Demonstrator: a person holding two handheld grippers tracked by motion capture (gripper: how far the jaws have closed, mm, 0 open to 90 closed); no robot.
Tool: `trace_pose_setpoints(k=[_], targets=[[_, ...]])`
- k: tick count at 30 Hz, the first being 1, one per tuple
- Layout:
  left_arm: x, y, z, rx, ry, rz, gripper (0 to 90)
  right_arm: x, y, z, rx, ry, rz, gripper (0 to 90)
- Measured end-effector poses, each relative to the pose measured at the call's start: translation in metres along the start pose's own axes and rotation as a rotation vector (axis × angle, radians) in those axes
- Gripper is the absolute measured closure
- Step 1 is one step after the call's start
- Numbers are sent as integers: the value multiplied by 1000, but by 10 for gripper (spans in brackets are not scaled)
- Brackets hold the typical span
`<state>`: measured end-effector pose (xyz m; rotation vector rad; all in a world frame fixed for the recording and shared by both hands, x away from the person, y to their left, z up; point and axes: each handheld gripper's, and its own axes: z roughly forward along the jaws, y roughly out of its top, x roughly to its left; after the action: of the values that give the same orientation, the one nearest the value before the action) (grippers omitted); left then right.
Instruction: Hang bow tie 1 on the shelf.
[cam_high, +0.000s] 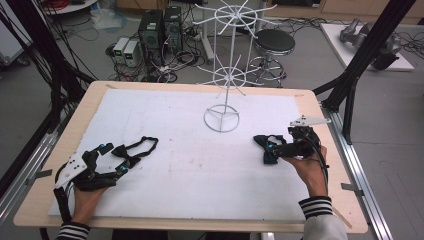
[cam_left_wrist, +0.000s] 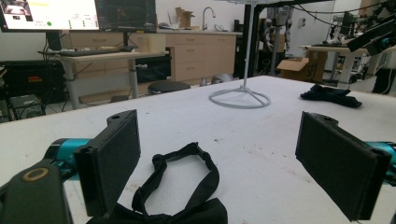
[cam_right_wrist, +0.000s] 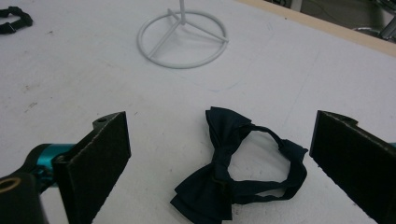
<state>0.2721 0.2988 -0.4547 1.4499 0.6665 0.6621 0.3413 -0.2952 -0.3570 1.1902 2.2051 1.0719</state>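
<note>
Both bow ties still lie flat on the table, and the rack (cam_high: 222, 75) has nothing hanging on it. The left gripper (cam_high: 111, 159) is spread wide around the black tie (cam_left_wrist: 187, 186), and the right gripper (cam_high: 270, 145) is spread wide around the blue tie (cam_right_wrist: 233, 168). Nothing is picked up yet.

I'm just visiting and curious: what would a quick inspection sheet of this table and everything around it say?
Surface: white sheet over a wooden table, faintly smudged.
Job's things: black bow tie near the left gripper; dark bow tie near the right gripper; both lie flat with straps looped.
Clutter: white wire rack standing at the back of the sheet.
Grippers: left gripper open, jaws either side of its tie; right gripper open over its tie.
Cables: one trails from the right gripper across the hand; a tangle on the floor.
Surroundings: computer towers, stool, black frame posts.
</note>
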Motion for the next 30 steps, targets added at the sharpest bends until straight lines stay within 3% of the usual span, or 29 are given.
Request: trace_pose_setpoints(k=[3,6,12,15,25,28,30], targets=[[0,0,0,0,0,-1,143,-1,3,3,22,4,3,46],[0,0,0,1,0,-1,144,-3,8,10,83,3,-8,51],[0,0,0,1,0,-2,143,-5,10,21,133,10,10,58],[0,0,0,1,0,-2,143,-5,10,32,194,11,5,59],[0,0,0,1,0,-2,143,-8,7,48,276,2,35,76],[0,0,0,2,0,-1,143,-8,7,50,292,7,38,159],[0,0,0,2,0,-1,143,-8,7,52,306,6,38,159]])
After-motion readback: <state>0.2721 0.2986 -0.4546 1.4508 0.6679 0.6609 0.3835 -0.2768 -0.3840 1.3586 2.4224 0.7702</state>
